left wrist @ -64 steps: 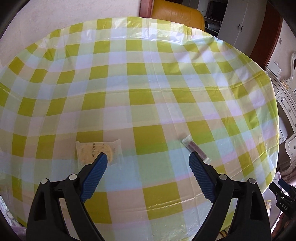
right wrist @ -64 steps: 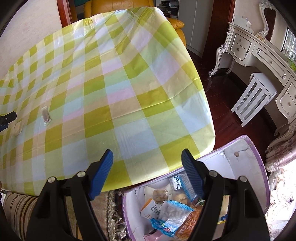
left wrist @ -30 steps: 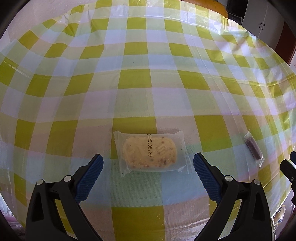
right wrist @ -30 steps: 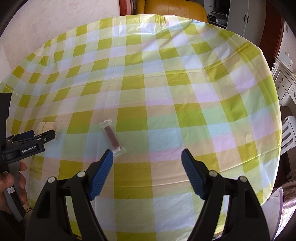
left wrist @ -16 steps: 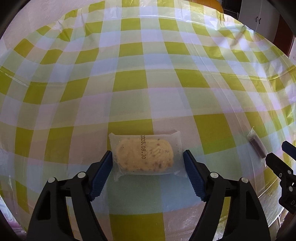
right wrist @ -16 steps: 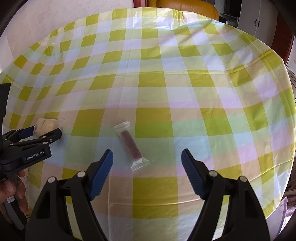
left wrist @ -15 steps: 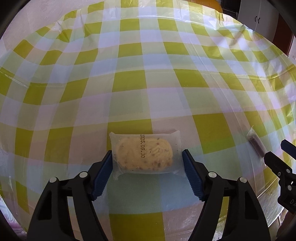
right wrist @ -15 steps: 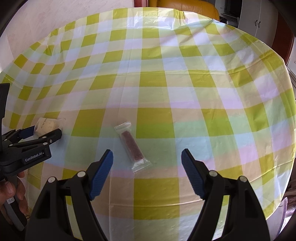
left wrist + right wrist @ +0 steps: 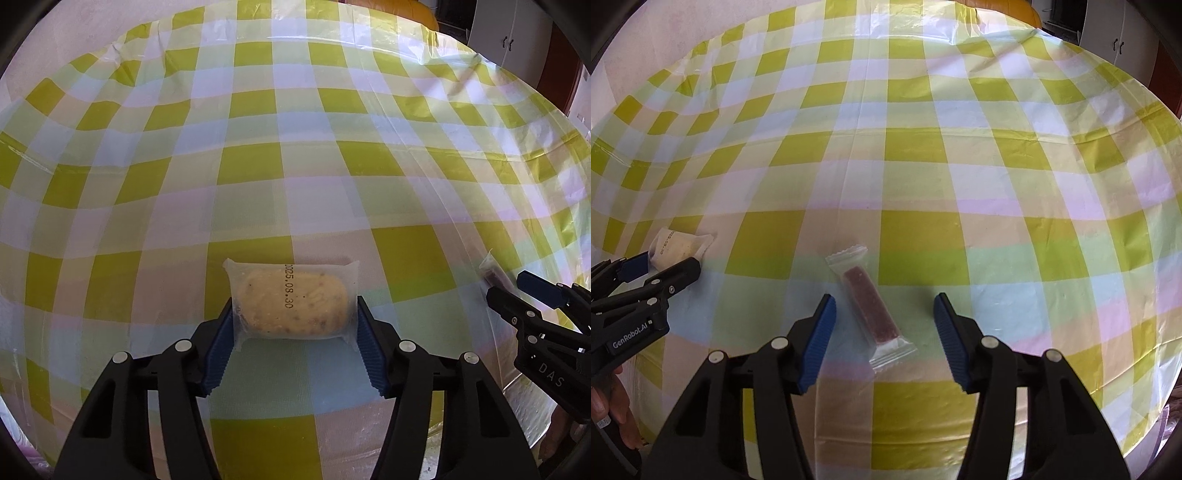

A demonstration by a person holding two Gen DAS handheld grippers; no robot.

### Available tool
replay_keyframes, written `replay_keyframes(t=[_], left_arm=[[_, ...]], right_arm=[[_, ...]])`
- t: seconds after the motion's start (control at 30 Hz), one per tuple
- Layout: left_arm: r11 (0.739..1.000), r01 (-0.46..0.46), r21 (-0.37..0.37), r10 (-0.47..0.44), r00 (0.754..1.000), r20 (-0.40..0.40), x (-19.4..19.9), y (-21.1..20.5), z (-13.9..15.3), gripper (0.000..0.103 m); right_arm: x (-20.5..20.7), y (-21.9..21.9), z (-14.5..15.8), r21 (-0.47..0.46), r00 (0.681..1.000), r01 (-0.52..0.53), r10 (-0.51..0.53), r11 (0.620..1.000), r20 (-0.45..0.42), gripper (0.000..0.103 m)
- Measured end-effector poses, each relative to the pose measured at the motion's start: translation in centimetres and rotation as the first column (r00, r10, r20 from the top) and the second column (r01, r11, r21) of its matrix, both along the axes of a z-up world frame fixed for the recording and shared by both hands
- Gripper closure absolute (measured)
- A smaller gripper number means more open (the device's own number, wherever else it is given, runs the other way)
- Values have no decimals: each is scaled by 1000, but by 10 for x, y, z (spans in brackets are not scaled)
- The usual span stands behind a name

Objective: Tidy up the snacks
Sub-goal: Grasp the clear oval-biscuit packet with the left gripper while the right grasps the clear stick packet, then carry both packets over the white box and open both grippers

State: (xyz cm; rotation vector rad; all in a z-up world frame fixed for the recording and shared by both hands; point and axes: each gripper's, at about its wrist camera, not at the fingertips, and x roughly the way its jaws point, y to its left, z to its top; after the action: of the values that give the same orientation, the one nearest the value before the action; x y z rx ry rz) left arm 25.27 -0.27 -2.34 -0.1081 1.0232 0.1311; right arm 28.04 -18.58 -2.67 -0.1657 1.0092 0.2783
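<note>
On the wrapped cookie (image 9: 291, 301) stamped "2025.08.30", left gripper (image 9: 293, 325) closes; right gripper (image 9: 882, 328) closing, ungripped.

- A plastic tablecloth (image 9: 295, 177) checked in yellow-green, white, pale pink and pale blue covers the whole table, creased along its fold lines.
- An orange-yellow armchair (image 9: 406, 9) shows just beyond the table's far edge.
- A white cabinet (image 9: 509, 33) with two small dark handles stands at upper right, next to dark red-brown woodwork (image 9: 561, 70).

Tablecloth (image 9: 295, 166) glossy creased plastic; cake wrapper (image 9: 291, 301) frosted film; bar wrapper (image 9: 871, 306) clear film, crimped ends; pads (image 9: 818, 339) ribbed.
</note>
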Motion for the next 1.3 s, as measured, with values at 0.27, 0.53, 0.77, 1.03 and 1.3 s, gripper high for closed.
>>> replay_keyframes(t=[0.27,0.53,0.77,1.03,1.3], left_arm=[[1000,10,-11,-10,1000,2,-1,-2,2,46],[999,35,-17,-35,999,16,-4,-12,9,46],[995,88,-43,-86,996,33,-8,-32,21,46],[964,242,-112,-237,970,57,-18,-95,36,46],[887,432,-161,-428,902,64,-35,-180,50,46]], right_arm=[[-6,11,2,-25,999,-51,51,998,10,87],[-11,-2,6,-29,1000,-19,20,999,14,90],[-23,-25,16,-29,999,23,-22,999,32,90],[-44,-80,29,-6,992,121,-121,993,41,90],[-74,-149,40,9,971,233,-233,972,54,90]])
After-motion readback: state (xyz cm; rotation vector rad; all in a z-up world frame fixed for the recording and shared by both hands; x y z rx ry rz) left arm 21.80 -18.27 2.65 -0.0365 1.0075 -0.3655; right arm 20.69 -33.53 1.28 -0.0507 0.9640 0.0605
